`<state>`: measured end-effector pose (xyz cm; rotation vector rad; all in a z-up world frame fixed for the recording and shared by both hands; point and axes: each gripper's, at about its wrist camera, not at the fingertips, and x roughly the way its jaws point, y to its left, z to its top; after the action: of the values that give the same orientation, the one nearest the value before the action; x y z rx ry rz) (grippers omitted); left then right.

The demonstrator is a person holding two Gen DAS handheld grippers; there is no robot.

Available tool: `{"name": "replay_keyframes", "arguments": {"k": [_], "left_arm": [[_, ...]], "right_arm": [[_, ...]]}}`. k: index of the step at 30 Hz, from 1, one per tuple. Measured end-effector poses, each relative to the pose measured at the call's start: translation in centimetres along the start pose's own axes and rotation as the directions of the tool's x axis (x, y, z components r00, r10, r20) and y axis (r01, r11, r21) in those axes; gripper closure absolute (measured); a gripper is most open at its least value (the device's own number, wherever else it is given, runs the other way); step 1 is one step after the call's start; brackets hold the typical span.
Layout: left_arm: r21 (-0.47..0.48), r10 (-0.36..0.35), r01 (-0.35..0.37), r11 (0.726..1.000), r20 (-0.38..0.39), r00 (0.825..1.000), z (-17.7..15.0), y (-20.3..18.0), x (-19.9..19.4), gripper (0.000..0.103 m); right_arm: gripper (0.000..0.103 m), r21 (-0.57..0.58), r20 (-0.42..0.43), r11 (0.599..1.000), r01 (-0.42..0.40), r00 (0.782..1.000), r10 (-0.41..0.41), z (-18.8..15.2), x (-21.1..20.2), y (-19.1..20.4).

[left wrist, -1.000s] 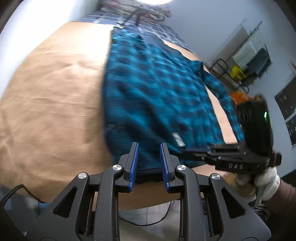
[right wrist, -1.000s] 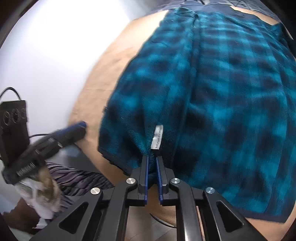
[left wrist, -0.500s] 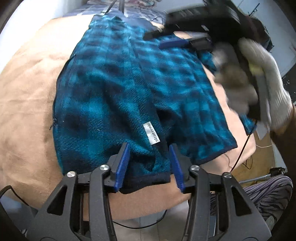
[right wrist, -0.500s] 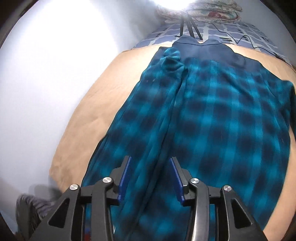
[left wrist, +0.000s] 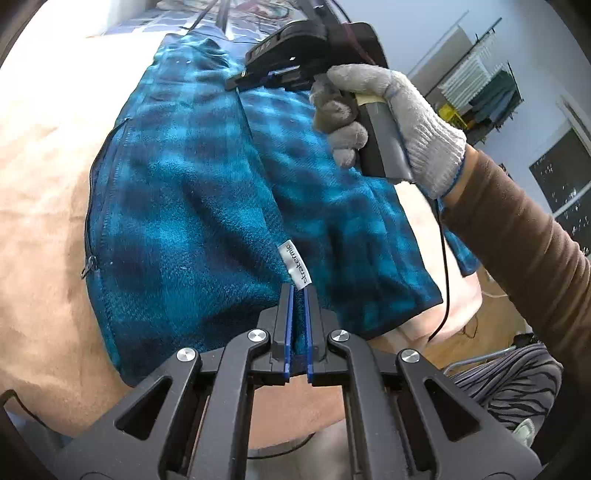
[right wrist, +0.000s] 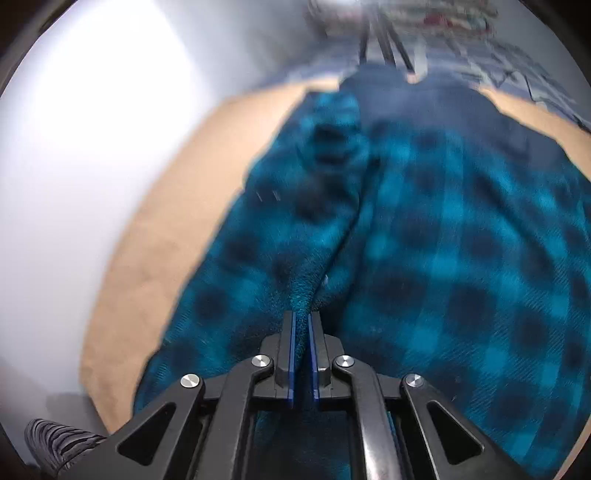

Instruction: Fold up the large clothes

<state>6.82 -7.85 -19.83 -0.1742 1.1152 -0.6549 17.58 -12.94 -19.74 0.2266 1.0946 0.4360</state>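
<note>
A blue and black plaid fleece jacket (left wrist: pixel 192 192) lies spread on a tan table (left wrist: pixel 44 177). My left gripper (left wrist: pixel 298 295) is shut on the jacket's front edge at the near hem, just below a white label (left wrist: pixel 294 265). My right gripper (right wrist: pixel 301 319) is shut on a raised fold of the same jacket (right wrist: pixel 461 258) farther up its front edge. The right gripper also shows in the left wrist view (left wrist: pixel 255 79), held by a gloved hand (left wrist: pixel 388 118) over the jacket's upper part.
A white wall (right wrist: pixel 74 147) runs along the table's left side. A checked cloth (left wrist: pixel 155 22) and dark legs of a stand (right wrist: pixel 384 44) are at the table's far end. A drying rack (left wrist: pixel 480 88) stands at the back right. A cable (left wrist: pixel 443 266) hangs by the arm.
Both grippers were open half a second ago and have now shut on the jacket's front edge. The right gripper moved from the near hem up toward the collar.
</note>
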Motion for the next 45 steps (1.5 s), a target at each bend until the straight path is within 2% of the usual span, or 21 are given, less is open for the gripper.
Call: {"name": "replay_keyframes", "arguments": {"k": [4, 6, 8, 10, 12, 16, 18, 19, 22, 24, 26, 27, 28, 30, 33, 38, 41, 45], "left_arm": [[0.06, 0.05, -0.045, 0.997, -0.088, 0.995, -0.7, 0.1, 3.4, 0.1], [0.075, 0.076, -0.07, 0.995, -0.087, 0.993, -1.1, 0.0, 3.8, 0.1], [0.074, 0.069, -0.062, 0.995, -0.088, 0.994, -1.2, -0.1, 3.3, 0.1], [0.077, 0.05, -0.043, 0.996, -0.092, 0.995, -1.2, -0.3, 2.2, 0.098], [0.089, 0.043, -0.037, 0.995, -0.071, 0.997, -1.2, -0.5, 0.7, 0.095], [0.123, 0.045, -0.042, 0.992, -0.017, 0.999, -1.3, -0.9, -2.6, 0.095], [0.142, 0.062, -0.065, 0.988, 0.023, 0.998, -1.2, -1.0, -4.5, 0.095], [0.147, 0.069, -0.074, 0.986, 0.035, 0.997, -1.0, -1.1, -5.1, 0.095], [0.156, 0.096, -0.104, 0.982, 0.061, 0.994, -0.5, -1.3, -6.3, 0.095], [0.144, 0.106, -0.117, 0.983, 0.082, 0.991, 0.0, -1.2, -7.1, 0.095], [0.13, 0.111, -0.123, 0.984, 0.097, 0.989, 0.6, -1.0, -8.0, 0.094], [0.123, 0.109, -0.121, 0.985, 0.106, 0.988, 1.1, -1.1, -8.5, 0.088], [0.116, 0.105, -0.119, 0.986, 0.116, 0.988, 1.5, -1.2, -8.9, 0.07], [0.1, 0.087, -0.102, 0.99, 0.149, 0.985, 2.1, -1.5, -10.0, 0.048], [0.113, 0.047, -0.067, 0.991, 0.172, 0.984, 3.0, -2.9, -11.3, 0.047], [0.144, 0.012, -0.037, 0.989, 0.171, 0.985, 3.9, -5.2, -10.9, 0.046], [0.144, 0.005, -0.026, 0.989, 0.145, 0.989, 3.8, -6.1, -9.6, 0.046], [0.142, -0.009, -0.005, 0.99, 0.094, 0.996, 3.3, -7.1, -7.3, 0.046]], "right_arm": [[0.099, 0.008, -0.042, 0.999, 0.045, 0.998, -0.045, -1.4, 2.7, -1.2], [0.095, -0.015, -0.026, 0.999, 0.052, 0.998, -0.052, -1.7, 2.6, -0.8], [0.082, -0.027, -0.011, 0.999, 0.046, 0.999, -0.046, -1.6, 1.4, -0.4], [0.082, -0.036, 0.031, 0.998, 0.043, 0.999, -0.042, -1.9, -0.7, -0.1], [0.076, -0.041, 0.091, 0.998, 0.043, 0.995, -0.04, -2.7, -3.8, 0.3], [0.07, -0.061, 0.227, 0.993, 0.102, 0.97, -0.086, -5.7, -10.4, 0.9], [0.057, -0.032, 0.273, 0.993, 0.114, 0.957, -0.101, -7.1, -13.3, 0.5], [0.045, -0.009, 0.29, 0.994, 0.108, 0.952, -0.1, -8.0, -14.9, 0.0], [0.043, 0.041, 0.304, 0.993, 0.112, 0.945, -0.119, -10.1, -18.5, -1.5], [0.038, 0.063, 0.296, 0.984, 0.169, 0.938, -0.181, -11.7, -20.9, -2.6], [0.023, 0.084, 0.286, 0.968, 0.236, 0.925, -0.251, -13.3, -22.8, -3.8], [0.022, 0.104, 0.288, 0.958, 0.266, 0.914, -0.285, -14.2, -23.9, -4.8], [0.022, 0.13, 0.289, 0.951, 0.281, 0.907, -0.307, -15.2, -25.0, -6.0], [0.022, 0.185, 0.278, 0.936, 0.298, 0.898, -0.341, -16.9, -26.8, -8.5], [0.022, 0.278, 0.259, 0.901, 0.332, 0.877, -0.404, -20.3, -30.0, -12.8], [0.026, 0.486, 0.258, 0.831, 0.272, 0.864, -0.433, -26.1, -34.4, -20.1], [0.026, 0.597, 0.25, 0.776, 0.204, 0.871, -0.422, -30.0, -35.7, -23.9], [0.027, 0.686, 0.24, 0.71, 0.161, 0.87, -0.43, -34.2, -36.2, -26.8]]}}
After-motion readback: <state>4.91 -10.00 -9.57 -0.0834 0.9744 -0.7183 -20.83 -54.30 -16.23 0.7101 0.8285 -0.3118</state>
